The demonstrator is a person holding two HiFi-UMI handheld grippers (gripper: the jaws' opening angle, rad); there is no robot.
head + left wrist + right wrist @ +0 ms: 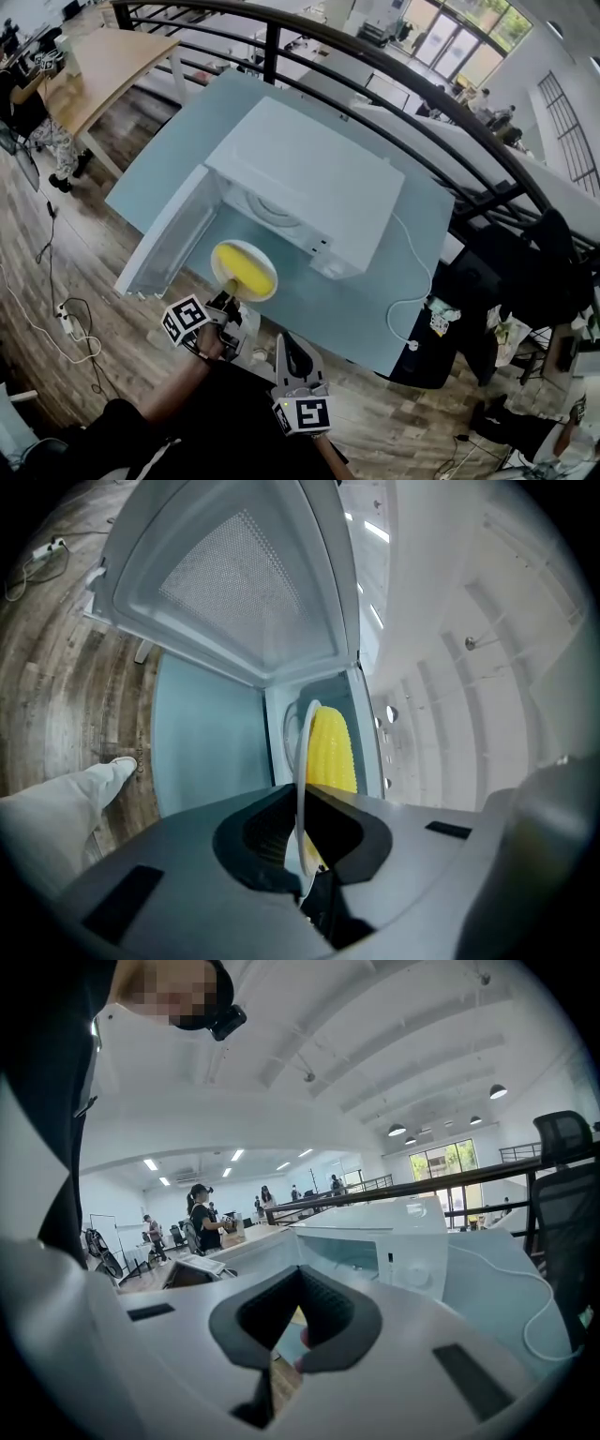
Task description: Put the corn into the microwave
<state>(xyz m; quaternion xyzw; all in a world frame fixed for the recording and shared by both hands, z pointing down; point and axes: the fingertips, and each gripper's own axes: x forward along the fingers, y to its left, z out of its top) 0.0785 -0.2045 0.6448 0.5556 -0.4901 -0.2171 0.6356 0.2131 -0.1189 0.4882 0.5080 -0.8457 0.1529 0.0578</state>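
A yellow corn cob [251,268] lies on a white plate [269,291] in front of the white microwave [309,183], whose door [167,239] stands swung open to the left. My left gripper [228,300] is shut on the plate's near rim. In the left gripper view the plate [302,761] runs edge-on between the jaws of my left gripper [302,883], with the corn [333,752] beyond and the open door [234,583] above. My right gripper [284,342] hangs at the table's near edge, jaws together and holding nothing. From the right gripper [272,1382] the microwave [375,1241] shows ahead.
The microwave stands on a pale blue table [403,300], its white cable [412,309] trailing to the right. A black railing [450,103] curves behind the table. A wooden desk [103,66] stands at the far left, and a black chair [562,1194] is at the right.
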